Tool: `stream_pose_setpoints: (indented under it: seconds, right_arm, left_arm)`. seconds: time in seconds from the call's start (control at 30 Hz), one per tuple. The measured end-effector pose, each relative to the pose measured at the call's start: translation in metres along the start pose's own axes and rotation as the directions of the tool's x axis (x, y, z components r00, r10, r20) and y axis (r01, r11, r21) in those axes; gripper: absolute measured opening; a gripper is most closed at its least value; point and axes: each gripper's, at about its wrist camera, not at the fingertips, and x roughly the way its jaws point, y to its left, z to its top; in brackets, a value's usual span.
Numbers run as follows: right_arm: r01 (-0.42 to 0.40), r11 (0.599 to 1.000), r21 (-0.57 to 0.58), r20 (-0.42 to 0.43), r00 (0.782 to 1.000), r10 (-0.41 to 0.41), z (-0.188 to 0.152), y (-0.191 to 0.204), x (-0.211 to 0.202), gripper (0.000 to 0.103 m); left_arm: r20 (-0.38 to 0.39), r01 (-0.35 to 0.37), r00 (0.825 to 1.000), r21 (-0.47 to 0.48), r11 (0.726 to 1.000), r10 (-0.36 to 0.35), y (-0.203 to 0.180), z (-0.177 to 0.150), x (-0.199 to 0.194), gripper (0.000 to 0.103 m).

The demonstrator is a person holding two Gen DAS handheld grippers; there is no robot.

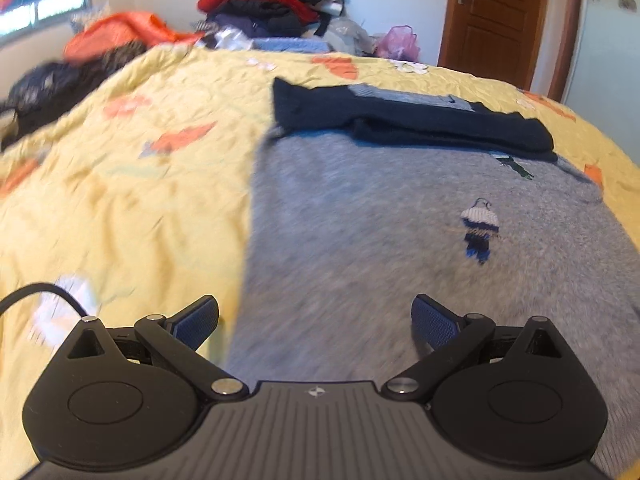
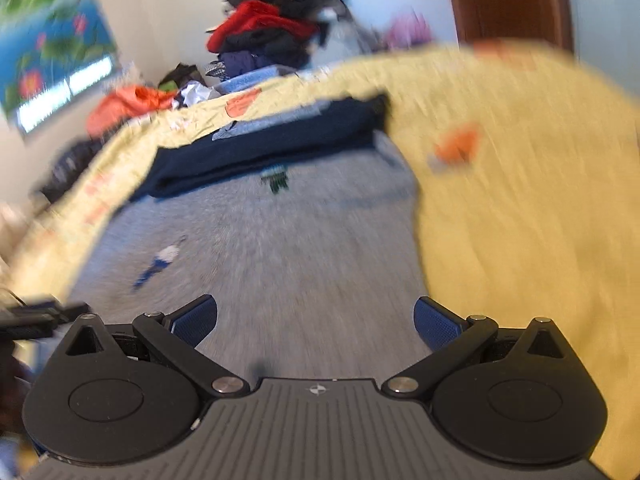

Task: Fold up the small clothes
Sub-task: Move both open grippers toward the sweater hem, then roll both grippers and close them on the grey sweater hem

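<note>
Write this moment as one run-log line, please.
left gripper: open, empty | right gripper: open, empty | grey knitted sweater: flat, sleeves folded

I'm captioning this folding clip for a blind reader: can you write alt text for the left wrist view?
The left gripper, jaws open and empty, hovers over the near end of a grey sweater spread flat on a yellow floral bedspread. The sweater's dark navy sleeves lie folded across its far end, and a pile of clothes sits beyond the bed.

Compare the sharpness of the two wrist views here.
Left wrist view: moderate motion blur, yet the knitted figure on the grey sweater stays readable. Right wrist view: heavier streaking, the yellow bedspread smeared. Both bend with fisheye distortion.
</note>
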Motion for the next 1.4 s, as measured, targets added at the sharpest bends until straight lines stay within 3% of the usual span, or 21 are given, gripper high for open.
stream_pose_setpoints:
  seconds: [0.1,0.17,0.27,0.4,0.47,0.57,0.77,0.8,0.87,0.93,1.03,1.13,1.2,1.3,1.4]
  right_arm:
    - [-0.036,0.993,0.117,-0.046,0.998,0.041,-0.004,-0.024,-0.016,0.103]
    - [-0.051,0.990,0.134,-0.046,0.997,0.058,-0.006,-0.031,-0.021,0.103]
    - [-0.076,0.985,0.155,-0.056,0.995,0.085,-0.007,-0.034,-0.020,0.103]
    - [-0.168,0.959,0.228,-0.116,0.973,0.198,-0.004,-0.041,-0.017,0.103]
    - [-0.211,0.942,0.260,-0.134,0.959,0.252,-0.007,-0.042,-0.016,0.103]
    - [-0.238,0.931,0.277,-0.117,0.953,0.278,-0.011,-0.044,-0.019,0.103]
    - [-0.331,0.854,0.402,-0.086,0.915,0.395,-0.022,-0.052,-0.019,0.103]
    - [-0.339,0.848,0.406,-0.088,0.910,0.406,-0.024,-0.051,-0.020,0.103]
    - [-0.353,0.839,0.415,-0.099,0.899,0.427,-0.027,-0.048,-0.020,0.103]
    - [-0.365,0.831,0.420,-0.101,0.891,0.442,-0.030,-0.046,-0.020,0.103]
    - [-0.366,0.834,0.414,-0.110,0.889,0.445,-0.030,-0.044,-0.020,0.103]
    - [-0.362,0.839,0.406,-0.119,0.889,0.441,-0.029,-0.043,-0.019,0.103]
    - [-0.359,0.845,0.397,-0.126,0.890,0.438,-0.029,-0.042,-0.018,0.103]
    - [-0.359,0.853,0.378,-0.131,0.892,0.433,-0.029,-0.040,-0.018,0.103]
    - [-0.355,0.856,0.377,-0.127,0.895,0.427,-0.030,-0.039,-0.017,0.103]
  left_arm:
    - [-0.065,0.092,0.993,-0.100,0.991,-0.098,0.026,-0.006,-0.006,0.103]
    - [-0.063,0.168,0.982,-0.155,0.973,-0.180,0.038,-0.007,-0.011,0.103]
    - [-0.079,0.295,0.944,-0.236,0.926,-0.321,0.052,-0.007,-0.012,0.103]
    - [-0.086,0.442,0.857,-0.385,0.810,-0.508,0.068,-0.012,-0.007,0.103]
    - [-0.069,0.468,0.838,-0.420,0.778,-0.541,0.075,-0.017,-0.007,0.103]
    - [-0.052,0.492,0.814,-0.469,0.734,-0.579,0.084,-0.023,-0.009,0.103]
    - [-0.030,0.529,0.758,-0.557,0.641,-0.652,0.098,-0.034,-0.012,0.099]
    - [-0.039,0.528,0.753,-0.560,0.638,-0.657,0.099,-0.036,-0.013,0.094]
    - [-0.072,0.515,0.754,-0.551,0.656,-0.652,0.098,-0.038,-0.014,0.072]
    - [-0.097,0.508,0.754,-0.541,0.671,-0.649,0.099,-0.039,-0.015,0.063]
    - [-0.124,0.514,0.744,-0.521,0.681,-0.656,0.103,-0.040,-0.016,0.057]
    - [-0.176,0.504,0.757,-0.456,0.733,-0.629,0.111,-0.033,-0.016,0.046]
    - [-0.185,0.504,0.764,-0.426,0.751,-0.618,0.119,-0.023,-0.015,0.046]
    - [-0.145,0.509,0.768,-0.452,0.733,-0.623,0.135,-0.010,-0.009,0.046]
    - [-0.117,0.504,0.741,-0.552,0.664,-0.661,0.144,-0.008,0.010,0.046]
